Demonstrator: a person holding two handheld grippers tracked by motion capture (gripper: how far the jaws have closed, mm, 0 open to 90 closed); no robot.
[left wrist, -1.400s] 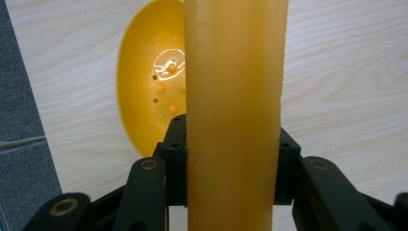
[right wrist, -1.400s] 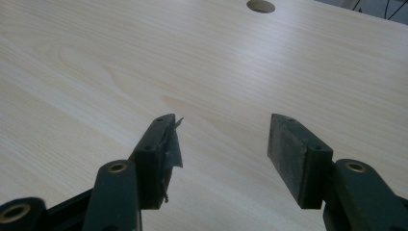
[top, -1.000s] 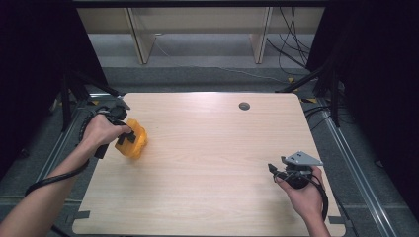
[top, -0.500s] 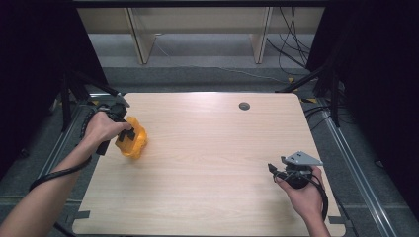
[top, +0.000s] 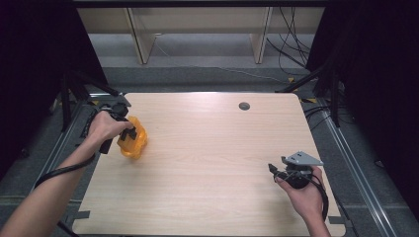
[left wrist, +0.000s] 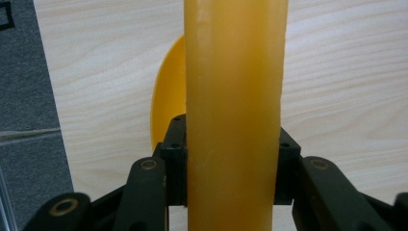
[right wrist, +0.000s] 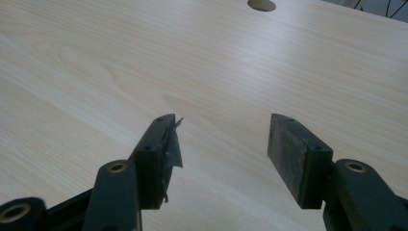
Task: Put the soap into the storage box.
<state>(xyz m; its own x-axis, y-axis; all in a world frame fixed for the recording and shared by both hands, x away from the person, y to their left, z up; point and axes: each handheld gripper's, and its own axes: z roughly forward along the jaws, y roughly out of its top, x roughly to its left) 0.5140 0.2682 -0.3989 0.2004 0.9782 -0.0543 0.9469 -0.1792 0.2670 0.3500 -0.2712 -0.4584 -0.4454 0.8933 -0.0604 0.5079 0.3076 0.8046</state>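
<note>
An orange plastic piece (top: pixel 133 139) is at the left side of the light wood table (top: pixel 212 148), held by my left gripper (top: pixel 129 133). In the left gripper view its thick yellow-orange bar (left wrist: pixel 235 110) runs upright between the black pads (left wrist: pixel 174 154), which press on both sides; a curved orange part (left wrist: pixel 169 96) shows behind it. My right gripper (top: pixel 274 171) rests low near the table's right front, held in a hand. In the right gripper view it (right wrist: pixel 221 144) stands open over bare wood, with nothing between its fingers.
A round cable hole (top: pixel 244 106) sits in the table near the far edge, also seen as the hole (right wrist: pixel 261 5) ahead of the right gripper. Grey floor, cables and shelf legs lie beyond the table. Dark frames stand at both sides.
The left gripper and the orange piece have shifted slightly toward the table's left side. The right gripper has stayed in place.
</note>
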